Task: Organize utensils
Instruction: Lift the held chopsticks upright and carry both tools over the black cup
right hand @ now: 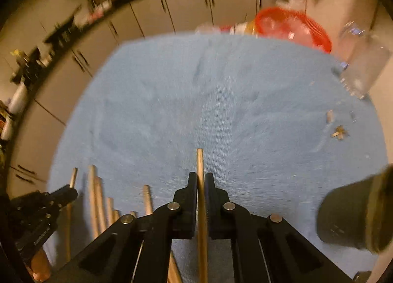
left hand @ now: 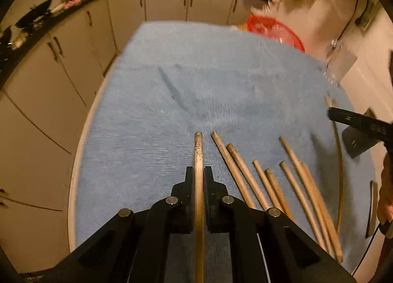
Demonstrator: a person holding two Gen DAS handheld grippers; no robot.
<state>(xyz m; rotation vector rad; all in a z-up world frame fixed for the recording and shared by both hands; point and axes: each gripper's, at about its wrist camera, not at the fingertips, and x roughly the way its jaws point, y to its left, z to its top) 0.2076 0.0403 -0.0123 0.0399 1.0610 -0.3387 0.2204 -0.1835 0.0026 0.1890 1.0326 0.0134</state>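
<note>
Both grippers hover over a blue towel (left hand: 172, 101). In the left wrist view my left gripper (left hand: 199, 172) is shut on a wooden chopstick (left hand: 198, 150) that sticks out ahead of the jaws. Several more chopsticks (left hand: 258, 182) lie loose on the towel to its right. The right gripper's tip (left hand: 343, 116) shows at that view's right edge. In the right wrist view my right gripper (right hand: 201, 177) is shut on another chopstick (right hand: 200, 162). Loose chopsticks (right hand: 98, 199) lie at lower left, beside the left gripper (right hand: 63, 197).
A dark round holder (right hand: 353, 211) lies on its side at the towel's right. A red basket (right hand: 294, 27) and a clear glass jar (right hand: 361, 67) stand at the far right. Small wood scraps (right hand: 339, 133) lie near them. Cabinets (left hand: 167, 5) run behind the table.
</note>
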